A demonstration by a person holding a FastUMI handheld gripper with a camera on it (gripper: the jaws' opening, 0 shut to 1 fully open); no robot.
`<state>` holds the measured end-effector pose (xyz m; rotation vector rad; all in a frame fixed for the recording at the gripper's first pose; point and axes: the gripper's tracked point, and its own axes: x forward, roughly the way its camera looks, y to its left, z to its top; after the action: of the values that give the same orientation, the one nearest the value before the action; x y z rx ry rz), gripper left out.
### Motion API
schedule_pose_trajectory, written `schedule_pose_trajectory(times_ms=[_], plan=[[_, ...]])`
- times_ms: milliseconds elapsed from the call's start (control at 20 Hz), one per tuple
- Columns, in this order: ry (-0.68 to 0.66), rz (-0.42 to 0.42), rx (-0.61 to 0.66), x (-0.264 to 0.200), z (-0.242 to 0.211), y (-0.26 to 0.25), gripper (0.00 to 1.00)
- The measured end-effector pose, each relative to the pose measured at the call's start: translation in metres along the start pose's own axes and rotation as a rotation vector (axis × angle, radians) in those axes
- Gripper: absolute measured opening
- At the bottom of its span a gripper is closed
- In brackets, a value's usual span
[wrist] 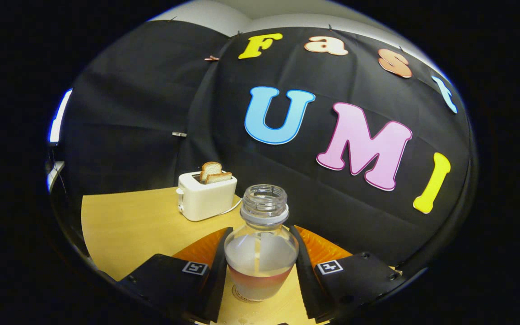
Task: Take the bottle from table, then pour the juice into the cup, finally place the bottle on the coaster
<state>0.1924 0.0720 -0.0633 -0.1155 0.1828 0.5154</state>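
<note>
My claw (261, 266) has a finger on each side of the clear, uncapped bottle (261, 253), seemingly pressing its sides. The bottle stands upright over a round mark on the worktop (138, 225), with a little reddish juice at its bottom and a toaster (206, 196) beyond. I judge this the last step, setting the bottle on the coaster; next I would spread the fingers and back away without tipping it.

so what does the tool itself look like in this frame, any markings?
The tool has two chunky finger housings, one on each side of the bottle. Each carries a small square black-and-white fiducial tag on its top face, and screw heads show on the outer housing. The inner faces look ribbed. No cables visible.
</note>
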Motion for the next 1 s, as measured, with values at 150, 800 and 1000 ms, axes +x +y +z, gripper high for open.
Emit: schedule_pose_trajectory(times_ms=[150,800,1000], plan=[[0.028,0.003,0.083,0.009,-0.021,-0.010,0.73],[0.009,-0.084,0.204,0.056,-0.115,-0.038,0.74],[0.038,-0.067,0.217,0.067,-0.138,-0.030,0.75]])
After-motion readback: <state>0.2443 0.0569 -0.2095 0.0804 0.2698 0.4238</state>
